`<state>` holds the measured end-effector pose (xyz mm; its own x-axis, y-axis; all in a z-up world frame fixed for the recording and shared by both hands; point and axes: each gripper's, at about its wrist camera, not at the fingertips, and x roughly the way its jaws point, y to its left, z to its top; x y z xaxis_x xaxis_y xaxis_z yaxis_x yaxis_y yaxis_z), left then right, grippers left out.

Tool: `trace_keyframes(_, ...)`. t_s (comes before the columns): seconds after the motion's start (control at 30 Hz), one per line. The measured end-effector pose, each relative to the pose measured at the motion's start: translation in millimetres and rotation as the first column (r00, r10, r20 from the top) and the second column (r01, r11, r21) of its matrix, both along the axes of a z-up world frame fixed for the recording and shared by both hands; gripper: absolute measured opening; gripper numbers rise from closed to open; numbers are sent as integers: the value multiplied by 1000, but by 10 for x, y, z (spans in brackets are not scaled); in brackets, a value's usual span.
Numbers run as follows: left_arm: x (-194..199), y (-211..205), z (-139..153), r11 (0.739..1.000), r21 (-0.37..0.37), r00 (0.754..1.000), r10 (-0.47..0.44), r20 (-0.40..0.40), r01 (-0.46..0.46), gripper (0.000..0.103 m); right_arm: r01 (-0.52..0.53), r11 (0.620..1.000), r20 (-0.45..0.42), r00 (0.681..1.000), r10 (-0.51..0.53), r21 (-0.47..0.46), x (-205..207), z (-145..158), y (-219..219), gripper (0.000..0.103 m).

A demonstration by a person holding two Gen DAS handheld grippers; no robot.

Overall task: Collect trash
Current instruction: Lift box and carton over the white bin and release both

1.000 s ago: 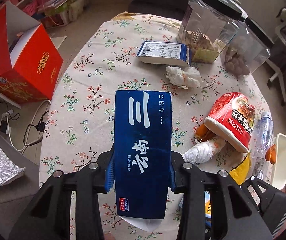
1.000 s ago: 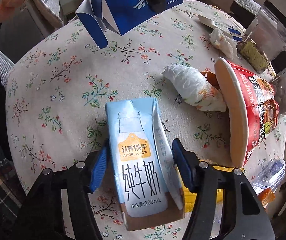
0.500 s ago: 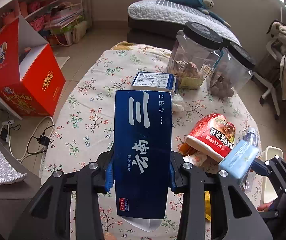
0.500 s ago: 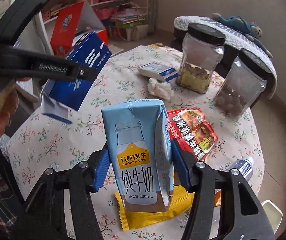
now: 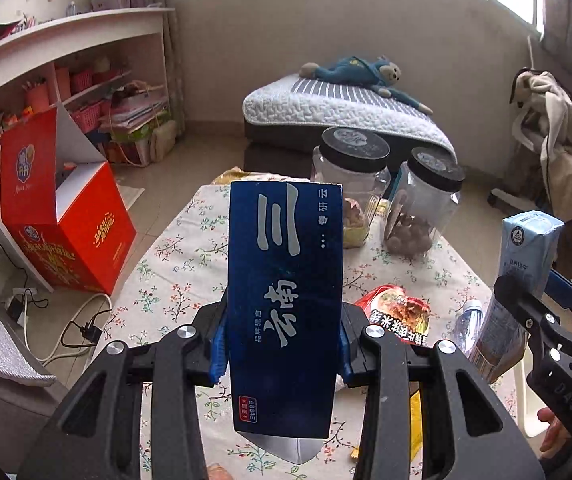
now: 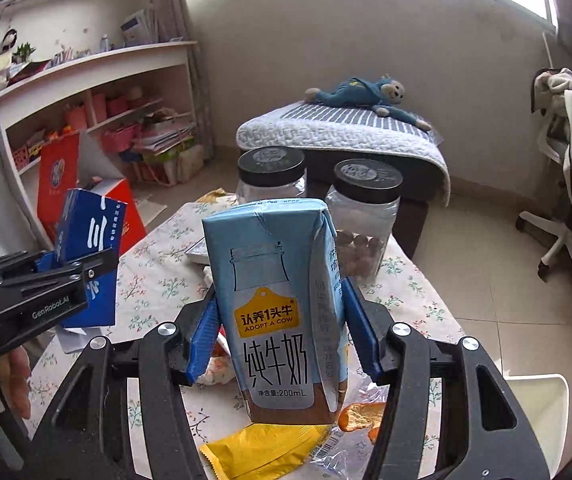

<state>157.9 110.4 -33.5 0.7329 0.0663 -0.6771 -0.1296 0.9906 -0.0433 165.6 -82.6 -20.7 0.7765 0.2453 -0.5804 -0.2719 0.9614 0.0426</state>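
Note:
My left gripper (image 5: 284,348) is shut on a dark blue carton box (image 5: 286,300) and holds it up above the floral table (image 5: 174,264). The box also shows at the left of the right wrist view (image 6: 90,256). My right gripper (image 6: 282,340) is shut on a light blue milk carton (image 6: 278,312), upright and lifted over the table; the carton shows at the right of the left wrist view (image 5: 521,276). On the table lie a red noodle cup (image 5: 397,312), a yellow wrapper (image 6: 262,448), orange peel (image 6: 357,416) and a plastic bottle (image 5: 465,324).
Two clear jars with black lids (image 5: 349,184) (image 5: 425,204) stand at the table's far end. An open red box (image 5: 66,216) stands on the floor at the left, with cables beside it. A mattress (image 5: 341,108) lies behind. A white bin rim (image 6: 541,408) shows at the right.
Both grippers have risen and tilted up with their cartons, so the views now look across the room instead of down at the table. Both grips are unchanged.

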Motion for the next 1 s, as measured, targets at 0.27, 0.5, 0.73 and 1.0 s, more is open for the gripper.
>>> trace_keyframes(0.27,-165,-288,183,998,45,990,31,134,-37,40,117,993,83,990,-118,17,-77,99,-193,55)
trace_keyframes(0.5,-232,-499,298,997,48,977,51,209,-62,40,205,978,141,968,-208,37,-166,182,-360,55)
trace_keyframes(0.73,-280,-737,391,998,44,967,38,252,-51,41,264,963,176,947,-269,53,-238,244,-541,55)
trace_keyframes(1.0,-303,-1031,444,999,27,963,11,270,-19,40,316,947,196,927,-320,53,-338,299,-782,55)
